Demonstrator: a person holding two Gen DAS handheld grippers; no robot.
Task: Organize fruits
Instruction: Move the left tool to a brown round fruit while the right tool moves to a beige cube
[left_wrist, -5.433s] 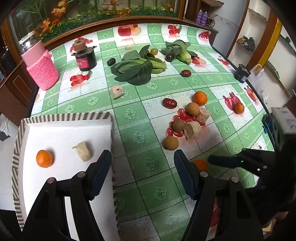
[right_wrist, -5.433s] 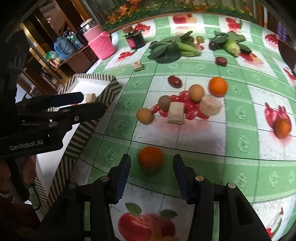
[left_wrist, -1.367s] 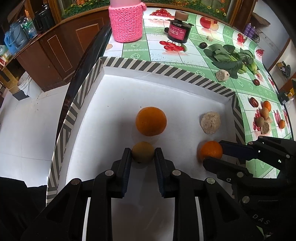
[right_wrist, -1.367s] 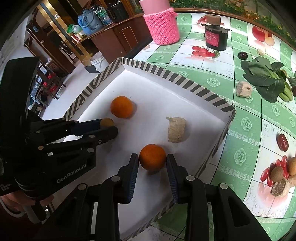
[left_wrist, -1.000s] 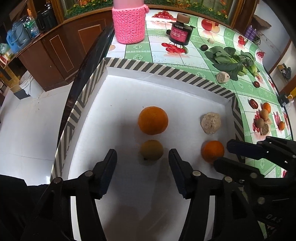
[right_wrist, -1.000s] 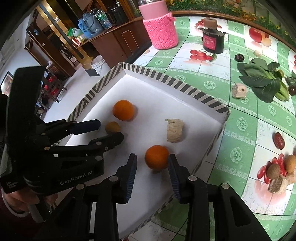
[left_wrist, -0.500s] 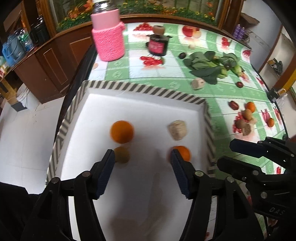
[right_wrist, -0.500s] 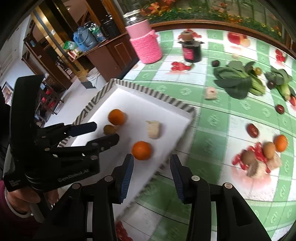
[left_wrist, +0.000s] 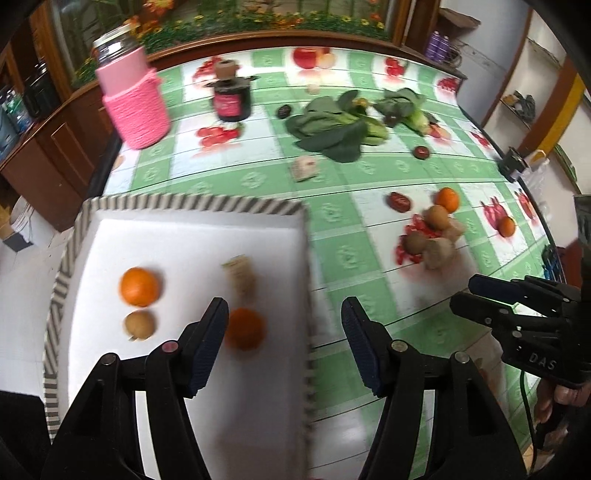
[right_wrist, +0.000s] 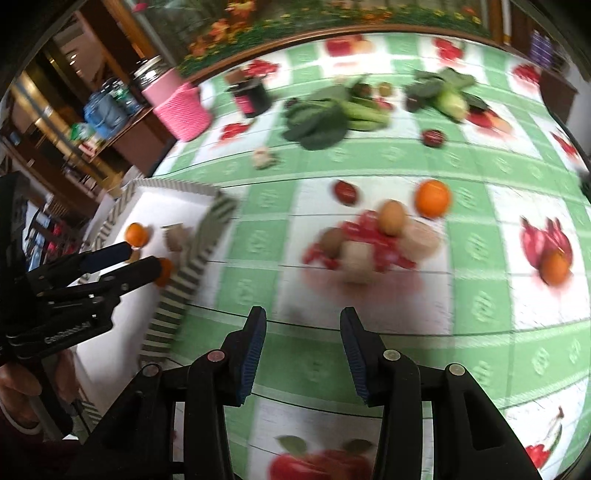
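We hold the left gripper (left_wrist: 282, 334) over the white tray with the striped rim (left_wrist: 192, 204), jaws apart and gripping nothing. In the tray lie two round oranges (left_wrist: 139, 287), a small brown kiwi-like fruit (left_wrist: 139, 324) and a beige chunk (left_wrist: 241, 274). Our right gripper (right_wrist: 299, 345) hangs over the green checked tablecloth (right_wrist: 258, 236), jaws released and empty. Ahead of it sits a blurred pile: an orange (right_wrist: 433, 198), brown fruits (right_wrist: 392, 216), beige chunks and red dates. Another small orange (right_wrist: 554, 268) lies apart at right.
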